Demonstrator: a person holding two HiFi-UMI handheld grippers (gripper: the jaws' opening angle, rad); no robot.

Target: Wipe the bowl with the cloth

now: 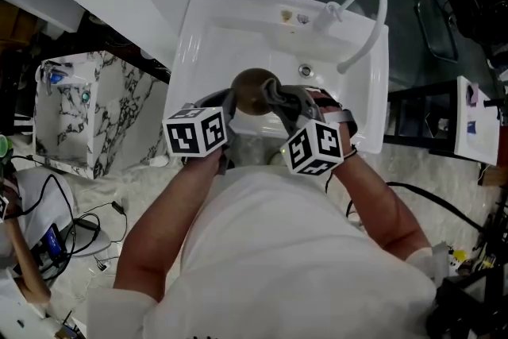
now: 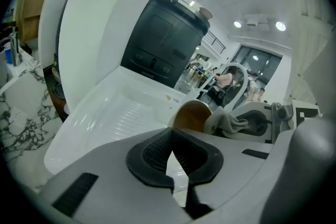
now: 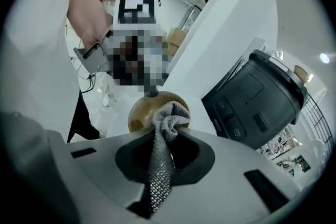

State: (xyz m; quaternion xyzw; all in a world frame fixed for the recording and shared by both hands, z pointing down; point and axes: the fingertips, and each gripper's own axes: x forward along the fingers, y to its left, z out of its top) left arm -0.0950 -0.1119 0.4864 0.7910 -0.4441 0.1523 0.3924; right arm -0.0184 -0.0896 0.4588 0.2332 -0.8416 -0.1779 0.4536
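Observation:
A brown bowl (image 1: 252, 86) hangs tilted over the white sink (image 1: 208, 36). My left gripper (image 1: 234, 98) is shut on the bowl's rim; in the left gripper view the bowl (image 2: 192, 115) shows just past the closed jaws of the left gripper (image 2: 171, 138). My right gripper (image 1: 279, 98) is shut on a grey knitted cloth (image 3: 169, 115), which bunches past the right gripper (image 3: 163, 132) and rests against the bowl (image 3: 138, 116). In the left gripper view the cloth (image 2: 229, 122) lies against the bowl's right side.
A curved white faucet (image 1: 367, 10) and the drain (image 1: 306, 71) sit at the sink's far right. A dark bin-like unit (image 2: 163, 39) stands behind the sink. A marble-patterned box (image 1: 87, 107) and cables (image 1: 87, 226) lie to the left. Another person stands in the background.

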